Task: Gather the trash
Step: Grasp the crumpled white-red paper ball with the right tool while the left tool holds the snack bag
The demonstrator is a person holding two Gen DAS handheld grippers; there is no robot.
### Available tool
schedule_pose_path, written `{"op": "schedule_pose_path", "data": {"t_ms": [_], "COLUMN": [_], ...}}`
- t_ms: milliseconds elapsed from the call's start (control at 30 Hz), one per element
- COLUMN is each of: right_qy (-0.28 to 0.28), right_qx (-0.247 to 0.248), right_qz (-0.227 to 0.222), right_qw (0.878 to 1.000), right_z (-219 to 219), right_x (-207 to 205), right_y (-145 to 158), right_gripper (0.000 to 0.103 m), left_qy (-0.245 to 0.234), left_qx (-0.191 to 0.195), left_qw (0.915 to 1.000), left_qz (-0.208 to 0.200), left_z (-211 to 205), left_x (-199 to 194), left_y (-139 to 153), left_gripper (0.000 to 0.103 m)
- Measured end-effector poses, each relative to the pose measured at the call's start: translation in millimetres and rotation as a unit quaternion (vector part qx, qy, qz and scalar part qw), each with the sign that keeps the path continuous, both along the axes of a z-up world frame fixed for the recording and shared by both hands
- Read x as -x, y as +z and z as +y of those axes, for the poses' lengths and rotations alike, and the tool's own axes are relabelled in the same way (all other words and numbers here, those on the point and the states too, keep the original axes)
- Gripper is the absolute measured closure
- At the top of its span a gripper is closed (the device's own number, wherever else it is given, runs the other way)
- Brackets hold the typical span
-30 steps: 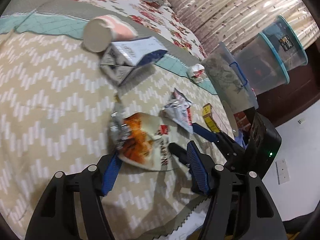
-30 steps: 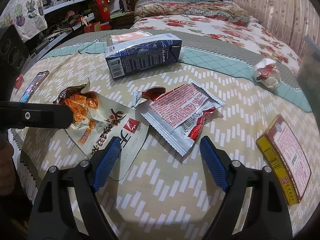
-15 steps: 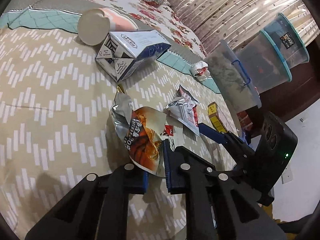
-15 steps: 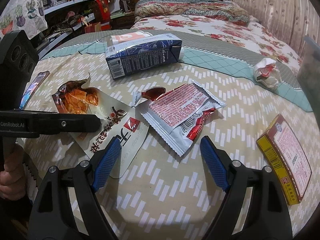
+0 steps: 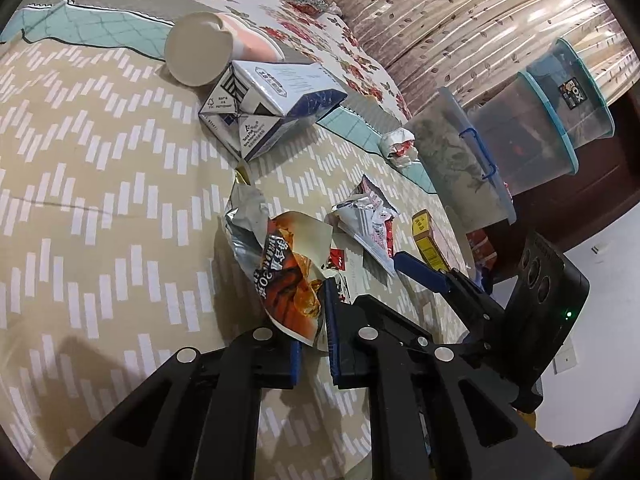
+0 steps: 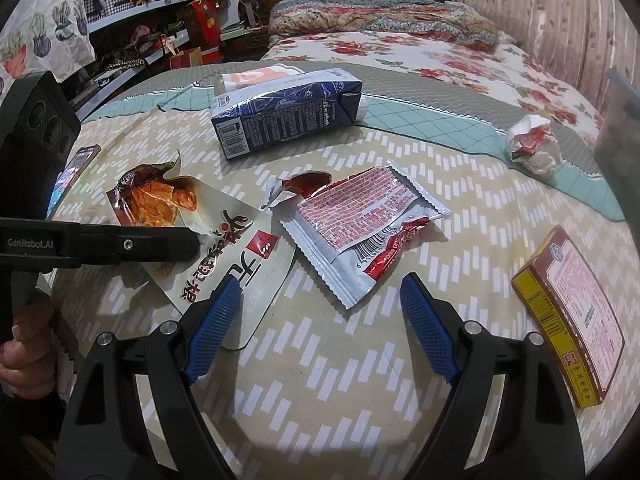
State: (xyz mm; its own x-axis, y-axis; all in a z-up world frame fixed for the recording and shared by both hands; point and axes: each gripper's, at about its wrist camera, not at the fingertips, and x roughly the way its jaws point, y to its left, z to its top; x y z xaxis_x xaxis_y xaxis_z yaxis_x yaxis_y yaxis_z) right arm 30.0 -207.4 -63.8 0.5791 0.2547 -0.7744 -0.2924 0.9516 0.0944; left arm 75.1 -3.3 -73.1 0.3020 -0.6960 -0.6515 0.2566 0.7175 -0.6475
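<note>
My left gripper (image 5: 314,344) has just been closing and now pinches the near edge of the orange snack wrapper (image 5: 280,264), the foil crumpled between its blue pads and standing up off the bedspread (image 5: 100,208). From the right wrist view that same wrapper (image 6: 208,248) lies just ahead and to the left of my right gripper (image 6: 320,320), whose fingers are spread wide with nothing between them; its left fingertip sits over the wrapper's white corner, though I cannot tell whether it touches. Straight ahead of the right fingers, just beyond the tips, lies the red-and-silver wrapper (image 6: 360,224), flat on the cover. Off to the right of the right finger is a yellow-and-red box (image 6: 572,328), and further ahead on that side a crumpled paper ball (image 6: 532,148). Well beyond both grippers a blue-and-white carton (image 6: 284,116) lies on its side, with a paper cup (image 5: 200,54) tipped over touching its far end.
</note>
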Motion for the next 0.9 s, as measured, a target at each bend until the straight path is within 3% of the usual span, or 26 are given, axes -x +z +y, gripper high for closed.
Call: {"op": "schedule_pose_path", "data": {"t_ms": [200,367,467,567,733,800,900], "right_qy": [-0.004,-0.004,-0.002,-0.037,-0.135,-0.164,-0.198], "right_qx": [-0.024,-0.081,-0.116,-0.106,-0.089,-0.072,-0.101], "right_qz": [-0.011,-0.038,-0.045,-0.071,-0.048,-0.011,0.049], "right_qw": [1.0,0.996,0.992,0.991,0.986,0.984,0.974], "right_z": [-6.3,-21.8,-35.1,-63.4,-141.1,-166.1,-194.4], "right_x": [4.0,11.4,12.5,3.2,-66.7,-105.6,-159.5], "right_y": [4.3,14.2,26.3,49.7,73.0,62.5,40.0], "right_gripper": [0.021,0.021,0.022,0.022,0.022,0.022,0.022], "left_qy": [0.003,0.003,0.002,0.002,0.003,0.004,0.004], "left_qx": [-0.002,-0.019,-0.035,-0.041,-0.048,-0.049,-0.05], "left_qw": [1.0,0.9997,0.9991,0.9987,0.9982,0.9981,0.9981], "left_qz": [-0.002,-0.013,-0.024,-0.029,-0.035,-0.035,-0.036], "left_z": [0.6,-3.5,-8.8,-10.9,-13.8,-15.4,-14.9], "left_x": [0.9,3.6,5.8,6.7,7.1,6.6,6.4], "left_y": [0.8,4.2,7.4,7.9,8.6,8.8,8.5], "left_gripper": [0.093,0.093,0.093,0.093,0.093,0.093,0.093]}}
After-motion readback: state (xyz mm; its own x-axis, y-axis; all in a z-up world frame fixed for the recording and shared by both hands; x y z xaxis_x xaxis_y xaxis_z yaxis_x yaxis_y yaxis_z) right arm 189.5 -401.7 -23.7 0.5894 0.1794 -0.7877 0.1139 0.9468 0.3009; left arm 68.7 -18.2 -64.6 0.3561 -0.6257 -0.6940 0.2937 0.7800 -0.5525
